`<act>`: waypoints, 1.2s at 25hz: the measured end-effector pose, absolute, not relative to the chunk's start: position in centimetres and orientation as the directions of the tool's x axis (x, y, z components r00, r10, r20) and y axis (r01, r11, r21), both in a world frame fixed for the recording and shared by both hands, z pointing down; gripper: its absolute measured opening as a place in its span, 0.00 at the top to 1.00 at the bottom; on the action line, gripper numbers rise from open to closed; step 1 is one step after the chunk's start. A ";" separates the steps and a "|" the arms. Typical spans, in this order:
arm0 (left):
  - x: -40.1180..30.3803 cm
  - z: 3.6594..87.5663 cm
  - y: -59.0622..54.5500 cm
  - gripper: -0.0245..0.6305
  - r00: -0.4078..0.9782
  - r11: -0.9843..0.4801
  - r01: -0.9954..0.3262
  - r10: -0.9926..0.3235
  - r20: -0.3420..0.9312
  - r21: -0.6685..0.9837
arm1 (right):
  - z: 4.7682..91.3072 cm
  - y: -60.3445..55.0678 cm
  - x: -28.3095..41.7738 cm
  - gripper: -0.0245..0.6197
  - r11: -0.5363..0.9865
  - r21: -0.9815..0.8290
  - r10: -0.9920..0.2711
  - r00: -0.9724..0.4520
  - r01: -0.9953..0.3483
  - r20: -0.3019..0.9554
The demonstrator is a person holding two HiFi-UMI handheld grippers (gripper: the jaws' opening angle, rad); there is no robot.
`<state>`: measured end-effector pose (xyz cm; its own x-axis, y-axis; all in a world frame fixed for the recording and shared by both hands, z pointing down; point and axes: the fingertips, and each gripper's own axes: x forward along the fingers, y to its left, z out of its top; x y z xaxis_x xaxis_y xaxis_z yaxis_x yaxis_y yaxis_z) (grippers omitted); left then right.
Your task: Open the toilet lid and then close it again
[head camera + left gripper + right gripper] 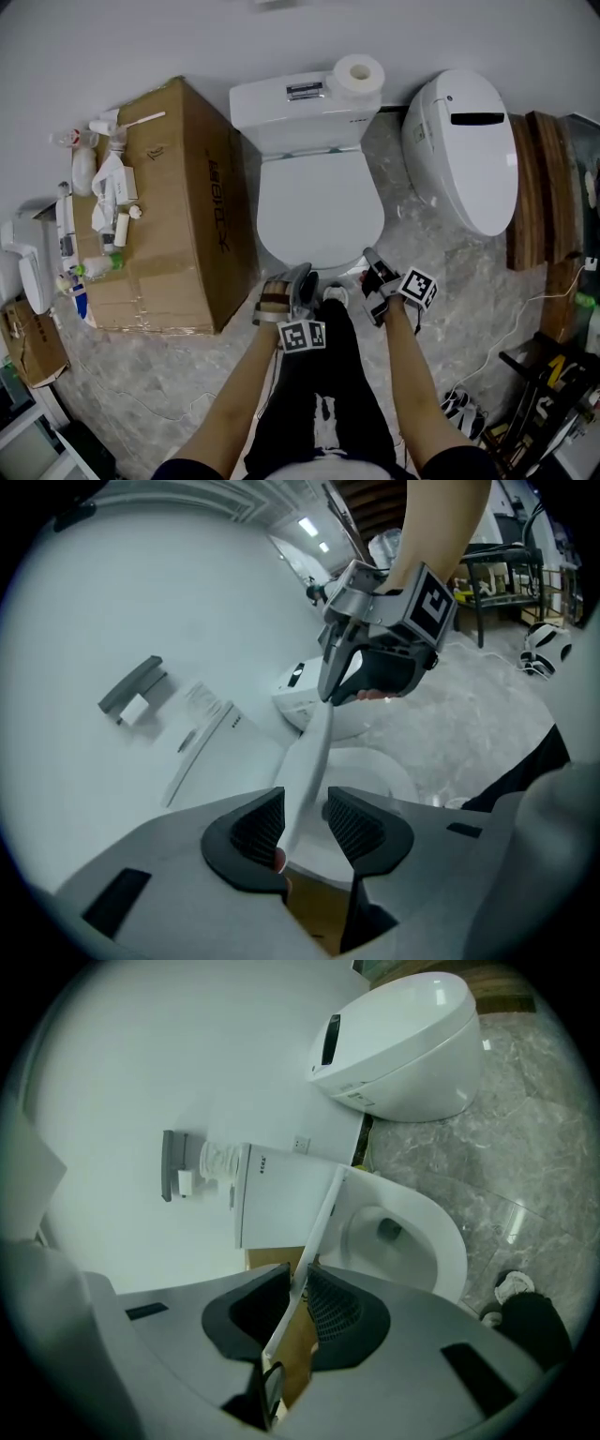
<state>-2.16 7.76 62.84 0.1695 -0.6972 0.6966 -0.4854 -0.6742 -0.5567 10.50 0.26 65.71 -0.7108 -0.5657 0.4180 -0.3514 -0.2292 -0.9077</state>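
Your left gripper, low in the frame, stood wide open around the edge of the toilet lid, not gripping it. Your right gripper pinched that lid, tilted up off the bowl.

A plain white wall rises behind a grey marbled stone floor, with a big brown cardboard box at the head view's left and dark wooden planks at its right.

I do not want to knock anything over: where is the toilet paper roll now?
In the head view, the toilet paper roll stands on the right end of the cistern, just right of the flush button.
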 end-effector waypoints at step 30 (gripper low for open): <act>-5.2 58.3 0.6 0.79 0.152 -0.566 -0.675 -0.735 0.661 -0.474 | 60.0 -2.1 4.2 0.64 0.787 0.597 -0.603 -0.396 -0.153 0.693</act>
<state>-5.21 0.63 58.35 0.1518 -0.7347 0.6612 -0.6747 -0.5659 -0.4739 4.19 -2.09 60.02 -0.3962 -0.6025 0.6928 -0.1532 0.7874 0.5972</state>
